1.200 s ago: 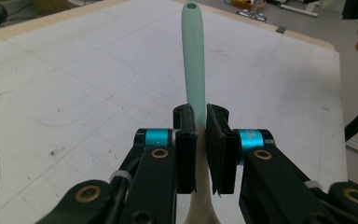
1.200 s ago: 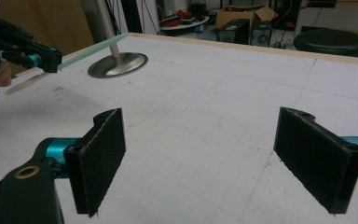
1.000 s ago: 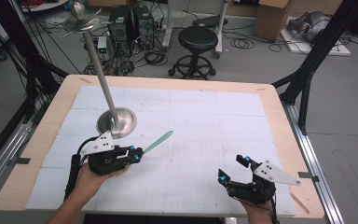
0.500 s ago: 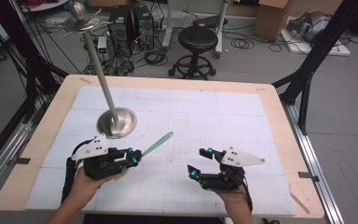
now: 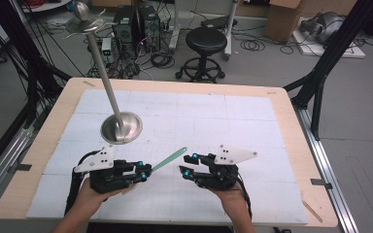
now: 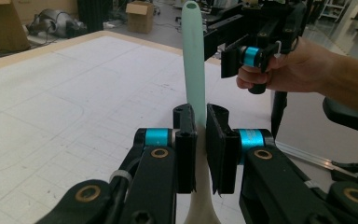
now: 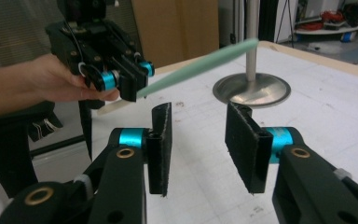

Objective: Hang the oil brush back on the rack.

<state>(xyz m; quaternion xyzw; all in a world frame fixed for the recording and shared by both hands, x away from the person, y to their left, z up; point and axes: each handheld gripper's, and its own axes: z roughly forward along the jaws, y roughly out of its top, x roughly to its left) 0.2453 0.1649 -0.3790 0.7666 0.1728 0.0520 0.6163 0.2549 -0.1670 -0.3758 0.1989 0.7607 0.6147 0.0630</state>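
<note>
Spatula work, seen from the high view first: I count one pale green spatula (image 5: 169, 159), slim and flat, clamped at its lower end in my left gripper (image 5: 144, 171). Its long axis slants up and to the right, away from me, with the free tip in the air just short of my right gripper (image 5: 188, 165). One metal stand (image 5: 121, 127), a round base with a tall pole, sits on the white mat (image 5: 252, 121) just beyond the left gripper. The two grippers face each other near the front edge of the table (image 5: 291, 116).

From the left gripper view, the spatula (image 6: 193, 60) rises straight up between the two black pads, which press on it from both sides; its wider cream-coloured end hangs below them. The right gripper (image 6: 242, 51) and its hand hover at the rounded tip.

From the right gripper view, the right gripper (image 7: 198, 140) has just been closing, yet a clear gap remains and nothing lies between its pads. The spatula (image 7: 200, 65) slants up toward the stand (image 7: 251, 86), held by the left gripper (image 7: 126, 77).
</note>
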